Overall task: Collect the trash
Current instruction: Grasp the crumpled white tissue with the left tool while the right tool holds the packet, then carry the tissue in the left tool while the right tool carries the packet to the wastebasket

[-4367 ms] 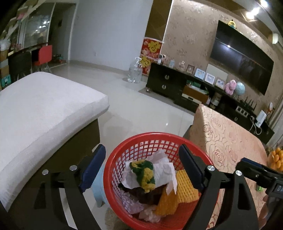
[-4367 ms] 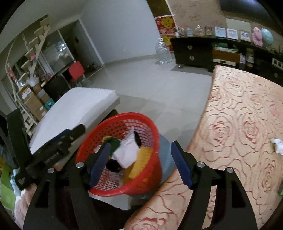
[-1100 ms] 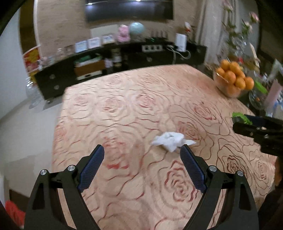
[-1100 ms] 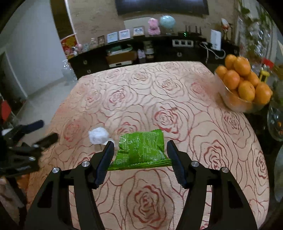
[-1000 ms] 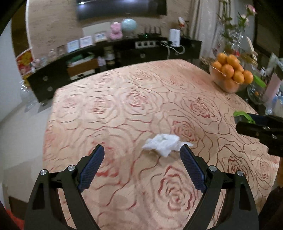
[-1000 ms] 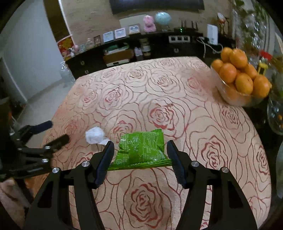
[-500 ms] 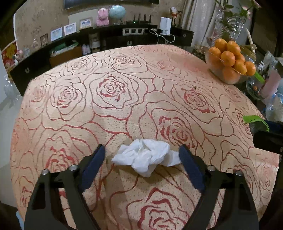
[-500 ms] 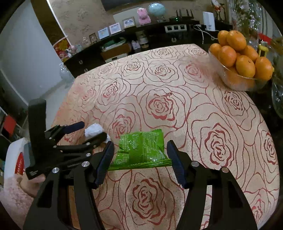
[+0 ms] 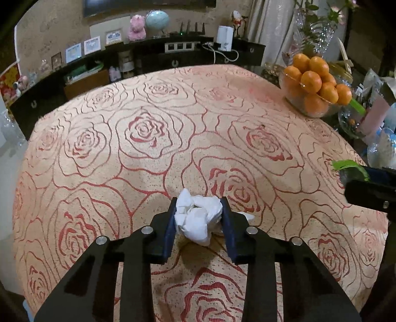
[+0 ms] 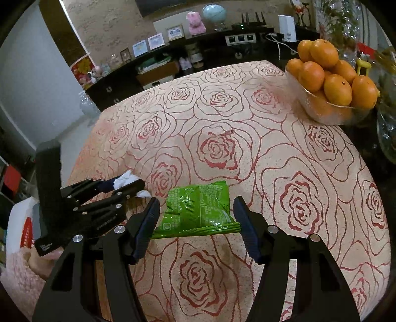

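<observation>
Two tongs work over the bench, which wears a cloth with red rose outlines. The left tongs are closing, and a crumpled white tissue sits between their blue pads, touching both; a loose corner of it trails out past the right pad onto the cloth. In the right wrist view the same tongs show from the side, with the tissue white at their tips, and a hand in a pink fuzzy sleeve shows behind them.

The right tongs stand partly apart, clamped on a green wrapper: its sealed lower edge spans from pad to pad, and the crinkled pouch juts forward beyond the tips, above the cloth. A corner of that wrapper shows at the right edge of the left wrist view.

Far ahead and to the right of both tongs, a glass bowl of oranges stands near the bench's far edge. Beyond the bench runs a dark sideboard with framed pictures, a pink plush toy and a globe. Behind the left tongs, low at the left edge of the right wrist view, a bit of something red shows.
</observation>
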Tool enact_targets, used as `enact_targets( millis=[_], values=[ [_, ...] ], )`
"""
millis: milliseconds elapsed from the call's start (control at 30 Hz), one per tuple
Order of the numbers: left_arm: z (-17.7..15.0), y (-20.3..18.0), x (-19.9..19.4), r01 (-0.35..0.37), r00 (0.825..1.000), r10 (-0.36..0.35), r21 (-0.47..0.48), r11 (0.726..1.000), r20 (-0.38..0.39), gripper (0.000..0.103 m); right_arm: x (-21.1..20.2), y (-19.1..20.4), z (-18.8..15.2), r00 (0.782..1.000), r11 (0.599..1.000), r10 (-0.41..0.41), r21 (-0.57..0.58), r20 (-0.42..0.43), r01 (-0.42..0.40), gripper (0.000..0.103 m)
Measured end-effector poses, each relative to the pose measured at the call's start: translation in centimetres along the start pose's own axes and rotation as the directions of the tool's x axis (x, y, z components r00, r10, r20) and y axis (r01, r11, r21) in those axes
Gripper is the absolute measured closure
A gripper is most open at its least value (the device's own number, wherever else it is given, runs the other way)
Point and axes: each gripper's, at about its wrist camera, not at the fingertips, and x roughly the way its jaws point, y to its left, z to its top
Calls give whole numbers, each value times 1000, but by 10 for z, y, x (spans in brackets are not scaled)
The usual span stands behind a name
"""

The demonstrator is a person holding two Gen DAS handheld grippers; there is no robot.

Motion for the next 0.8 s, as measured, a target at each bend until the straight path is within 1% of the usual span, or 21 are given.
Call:
enact_targets(
  millis=[200,400,533,800],
  values=[
    [6,-6,-23,-44,997,42,23,999,58,71,0,0,0,1000,1000,-12,-6,10,12,43],
    [10,-8,-48,-79,991,76,26,997,106,71,-1,2,2,998,999,-43,-24,40,44,43],
    [11,-5,-67,-99,986,96,11,995,136,71,2,4,2,997,997,-56,-40,55,59,43],
    [5,7,-102,-148,974,150,-23,989,170,71,7,14,5,994,995,-57,-74,89,64,43]
  ],
)
